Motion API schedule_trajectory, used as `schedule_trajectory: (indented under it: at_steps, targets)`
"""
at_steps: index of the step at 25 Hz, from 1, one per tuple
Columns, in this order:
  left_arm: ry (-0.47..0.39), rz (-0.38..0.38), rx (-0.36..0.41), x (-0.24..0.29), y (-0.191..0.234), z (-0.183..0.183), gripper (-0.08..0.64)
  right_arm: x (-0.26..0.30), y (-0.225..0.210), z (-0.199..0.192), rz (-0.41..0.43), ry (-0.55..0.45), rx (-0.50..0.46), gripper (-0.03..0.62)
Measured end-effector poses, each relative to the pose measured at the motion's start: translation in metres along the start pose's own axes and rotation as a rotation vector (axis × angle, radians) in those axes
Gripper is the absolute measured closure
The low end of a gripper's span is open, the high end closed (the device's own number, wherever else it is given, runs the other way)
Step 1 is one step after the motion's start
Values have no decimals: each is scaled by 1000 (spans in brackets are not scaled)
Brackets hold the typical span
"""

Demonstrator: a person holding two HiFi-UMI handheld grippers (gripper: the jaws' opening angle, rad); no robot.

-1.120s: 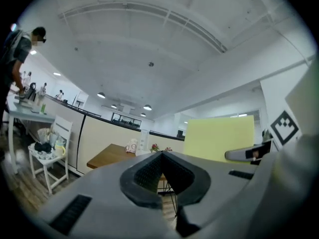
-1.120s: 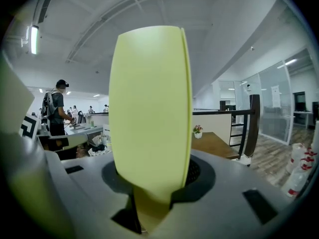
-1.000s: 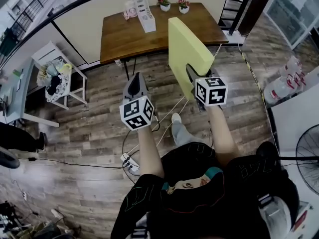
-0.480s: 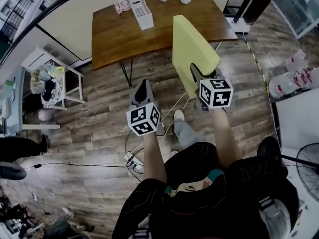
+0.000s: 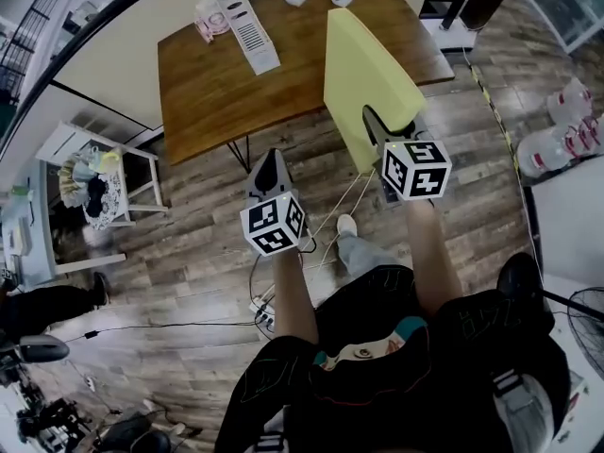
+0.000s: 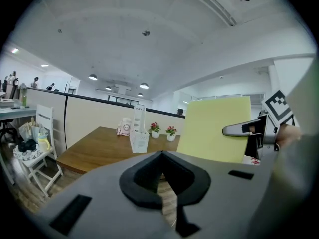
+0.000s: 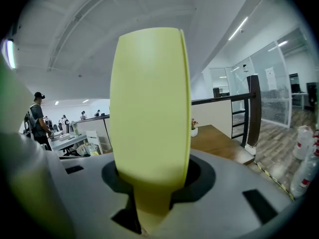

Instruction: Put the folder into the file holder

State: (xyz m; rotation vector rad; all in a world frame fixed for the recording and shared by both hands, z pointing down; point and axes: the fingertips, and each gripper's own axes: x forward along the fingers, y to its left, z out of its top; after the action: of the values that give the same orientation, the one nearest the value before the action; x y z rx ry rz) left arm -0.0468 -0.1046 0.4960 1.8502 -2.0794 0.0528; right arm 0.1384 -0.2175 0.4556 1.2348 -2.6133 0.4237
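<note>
- Closer to the wooden table (image 5: 212, 97) than a second ago, the person has carried both grippers forward; the table now fills more of the head view's top.
- Upright in the upper centre-right of the head view, the yellow folder (image 5: 363, 59) rises from the right gripper (image 5: 377, 128), its lower edge pinched between the jaws.
- Seen from the right gripper view, the jaws are clamped on the folder's bottom, the sheet filling the centre of the frame.
- Left gripper (image 5: 269, 161), at centre-left of the head view, has its jaws drawn together with nothing between them, well apart from the folder.
- White file holder (image 5: 243, 26) stands on the table at upper left of centre, away from the folder.
</note>
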Motion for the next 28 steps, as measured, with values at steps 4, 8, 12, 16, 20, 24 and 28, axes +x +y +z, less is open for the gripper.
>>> schedule_trajectory:
  at_steps: [4, 8, 12, 16, 20, 24, 28]
  targets:
    - [-18, 18, 17, 30, 4, 22, 565, 29, -11, 17, 14, -9, 2, 437]
    - [-55, 30, 31, 50, 1, 46, 565, 48, -25, 38, 21, -29, 2, 436]
    - [-74, 57, 44, 59, 6, 62, 565, 64, -25, 55, 47, -45, 1, 436]
    - [-99, 96, 52, 55, 16, 77, 565, 77, -16, 61, 89, -43, 3, 436]
    - [-124, 134, 60, 54, 29, 91, 565, 88, -4, 70, 127, -59, 2, 436]
    - [-147, 128, 66, 62, 30, 104, 565, 92, 0, 86, 133, -87, -2, 436]
    - [-182, 93, 84, 70, 20, 120, 565, 92, 5, 104, 139, -124, -12, 436]
